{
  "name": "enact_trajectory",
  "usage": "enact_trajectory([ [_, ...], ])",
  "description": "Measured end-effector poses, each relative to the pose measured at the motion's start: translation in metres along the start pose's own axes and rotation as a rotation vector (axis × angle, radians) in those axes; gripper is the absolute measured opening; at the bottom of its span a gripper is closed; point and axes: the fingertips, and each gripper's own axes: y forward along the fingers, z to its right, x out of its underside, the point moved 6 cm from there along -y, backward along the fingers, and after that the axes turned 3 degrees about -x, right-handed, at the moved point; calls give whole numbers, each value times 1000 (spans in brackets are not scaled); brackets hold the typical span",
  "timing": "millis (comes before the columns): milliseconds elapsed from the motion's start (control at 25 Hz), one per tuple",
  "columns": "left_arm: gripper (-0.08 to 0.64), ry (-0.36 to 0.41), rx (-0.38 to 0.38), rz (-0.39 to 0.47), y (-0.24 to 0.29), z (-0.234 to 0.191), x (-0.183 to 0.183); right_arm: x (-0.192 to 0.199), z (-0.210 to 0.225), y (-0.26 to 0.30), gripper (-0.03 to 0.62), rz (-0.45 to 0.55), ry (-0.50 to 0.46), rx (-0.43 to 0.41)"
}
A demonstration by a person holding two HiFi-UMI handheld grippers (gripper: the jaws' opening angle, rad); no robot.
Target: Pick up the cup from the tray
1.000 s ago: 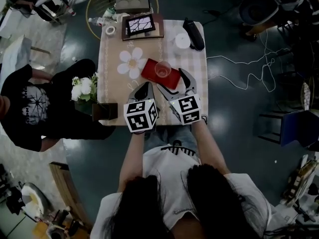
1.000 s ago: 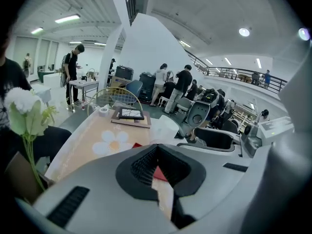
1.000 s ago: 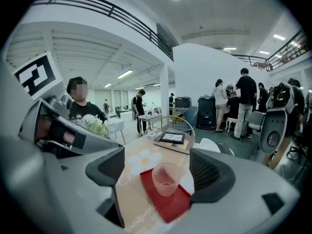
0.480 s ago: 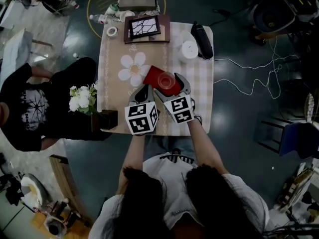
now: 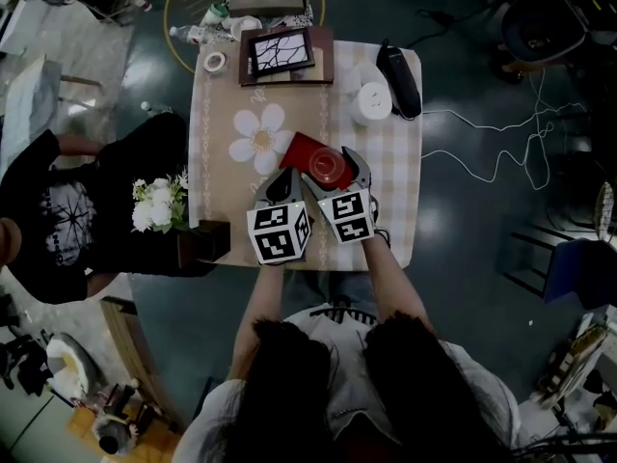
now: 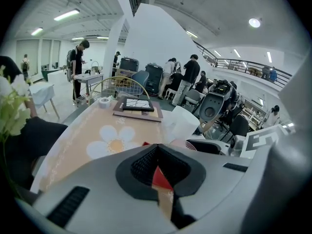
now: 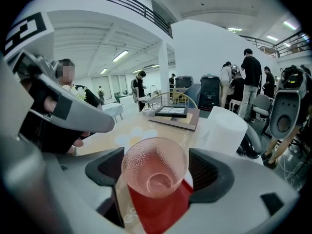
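A clear cup stands upright on a red tray near the middle of the checked table. My right gripper is open, with a jaw on each side of the cup and close to its wall. From the head view the cup sits between that gripper's spread jaws at the tray's right end. My left gripper is shut and holds nothing, just left of the tray's near edge. In the left gripper view its jaws meet at the tips, with red tray showing through the gap.
A white cylinder and a black device stand beyond the cup at right. A framed picture, a tape roll and a daisy mat lie farther back. Flowers and a dark box are at left beside a seated person.
My right gripper has moved forward until its jaws flank the cup. The left gripper has come forward a little towards the tray's near edge.
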Motion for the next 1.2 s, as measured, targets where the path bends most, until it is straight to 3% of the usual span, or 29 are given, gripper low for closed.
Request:
enact_trajectory([
  [640, 8, 19, -20, 45, 4, -1, -9, -9, 6, -7, 396, 31, -5, -42],
  [1200, 8, 89, 59, 62, 6, 48, 0, 15, 53, -62, 394, 49, 83, 95],
])
